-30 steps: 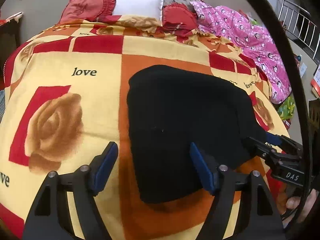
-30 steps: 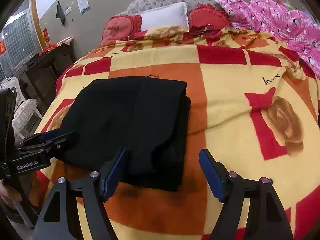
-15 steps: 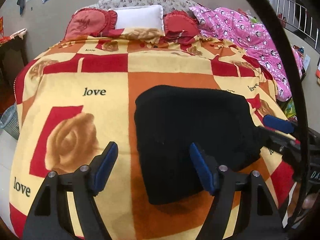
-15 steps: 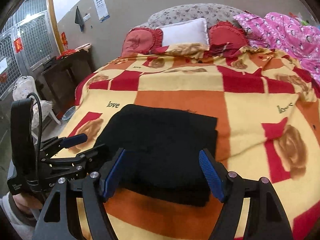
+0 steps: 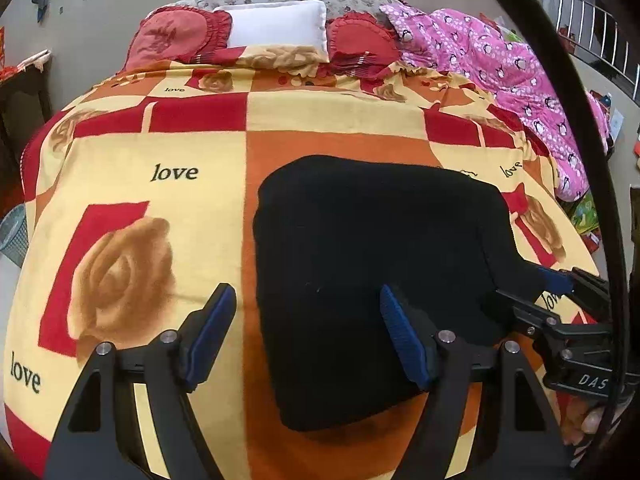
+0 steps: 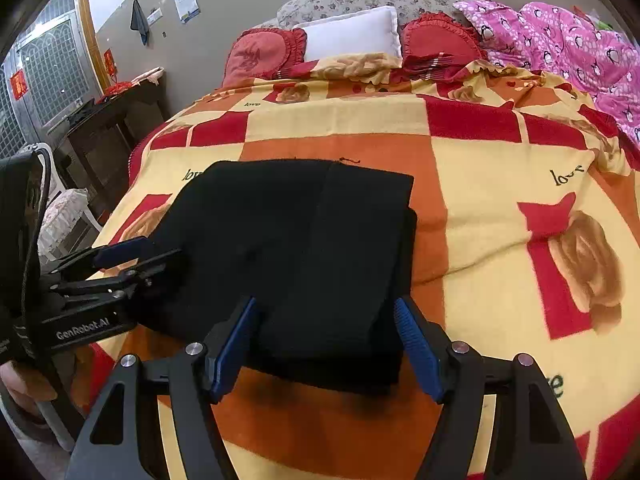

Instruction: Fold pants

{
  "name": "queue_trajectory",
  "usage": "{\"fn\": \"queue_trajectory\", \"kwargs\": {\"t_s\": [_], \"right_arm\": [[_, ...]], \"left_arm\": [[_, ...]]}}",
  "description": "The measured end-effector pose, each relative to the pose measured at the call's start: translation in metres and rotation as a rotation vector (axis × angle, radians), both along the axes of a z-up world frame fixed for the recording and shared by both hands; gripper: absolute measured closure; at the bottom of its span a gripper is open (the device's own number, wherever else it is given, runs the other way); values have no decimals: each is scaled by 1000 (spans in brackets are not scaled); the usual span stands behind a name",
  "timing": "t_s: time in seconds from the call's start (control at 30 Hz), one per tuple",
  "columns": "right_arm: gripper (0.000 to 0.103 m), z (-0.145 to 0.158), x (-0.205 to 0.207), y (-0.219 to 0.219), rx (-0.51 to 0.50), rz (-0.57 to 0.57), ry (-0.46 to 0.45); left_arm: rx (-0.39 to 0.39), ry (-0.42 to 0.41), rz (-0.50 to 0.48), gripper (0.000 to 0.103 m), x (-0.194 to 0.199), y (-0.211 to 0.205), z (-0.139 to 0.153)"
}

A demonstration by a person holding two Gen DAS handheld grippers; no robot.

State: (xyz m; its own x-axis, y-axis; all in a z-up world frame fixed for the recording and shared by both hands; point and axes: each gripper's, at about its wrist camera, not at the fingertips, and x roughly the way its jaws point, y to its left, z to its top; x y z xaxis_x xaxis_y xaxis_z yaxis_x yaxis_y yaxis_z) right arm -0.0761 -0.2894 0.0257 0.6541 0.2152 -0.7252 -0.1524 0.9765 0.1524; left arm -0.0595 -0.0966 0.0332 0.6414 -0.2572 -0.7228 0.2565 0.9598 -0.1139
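The black pants [image 5: 368, 264] lie folded into a thick rectangle on the patterned blanket [image 5: 160, 200]; they also show in the right wrist view [image 6: 296, 248]. My left gripper [image 5: 308, 332] is open and empty, above the near left edge of the pants. My right gripper [image 6: 328, 344] is open and empty, its jaws on either side of the near right corner of the pants. Each gripper appears in the other's view, the left [image 6: 120, 256] at the left edge of the pants, the right [image 5: 552, 292] at the right edge.
Red cushions [image 5: 176, 36], a white pillow [image 5: 276, 28] and a pink quilt [image 5: 500, 64] lie at the head and right side of the bed. A dark side table [image 6: 104, 120] and a white chair [image 6: 64, 216] stand left of the bed.
Both grippers rose and drew back from the pants, then came in lower and closer again. The pants stay folded and still. Both grippers stay open.
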Motion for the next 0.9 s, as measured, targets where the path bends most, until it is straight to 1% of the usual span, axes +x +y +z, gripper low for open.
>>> {"fn": "queue_trajectory", "kwargs": {"t_s": [0.1, 0.2, 0.33, 0.47, 0.6, 0.67, 0.9], "right_arm": [[31, 7, -2, -2, 5, -5, -8], [31, 19, -6, -3, 13, -9, -38], [31, 26, -5, -4, 22, -11, -51], [31, 19, 1, -4, 23, -21, -29], [31, 3, 9, -6, 23, -27, 16], [28, -4, 11, -7, 33, -26, 31], [28, -3, 10, -11, 50, -27, 36]], "left_arm": [[7, -3, -1, 29, -1, -2, 2], [10, -1, -1, 29, -1, -2, 2], [7, 5, 3, 29, -1, -3, 2], [13, 6, 0, 29, -1, -4, 2], [4, 11, 1, 29, 0, -5, 1], [-1, 14, 1, 28, 1, -5, 0], [-6, 18, -3, 28, 4, -5, -1]]}}
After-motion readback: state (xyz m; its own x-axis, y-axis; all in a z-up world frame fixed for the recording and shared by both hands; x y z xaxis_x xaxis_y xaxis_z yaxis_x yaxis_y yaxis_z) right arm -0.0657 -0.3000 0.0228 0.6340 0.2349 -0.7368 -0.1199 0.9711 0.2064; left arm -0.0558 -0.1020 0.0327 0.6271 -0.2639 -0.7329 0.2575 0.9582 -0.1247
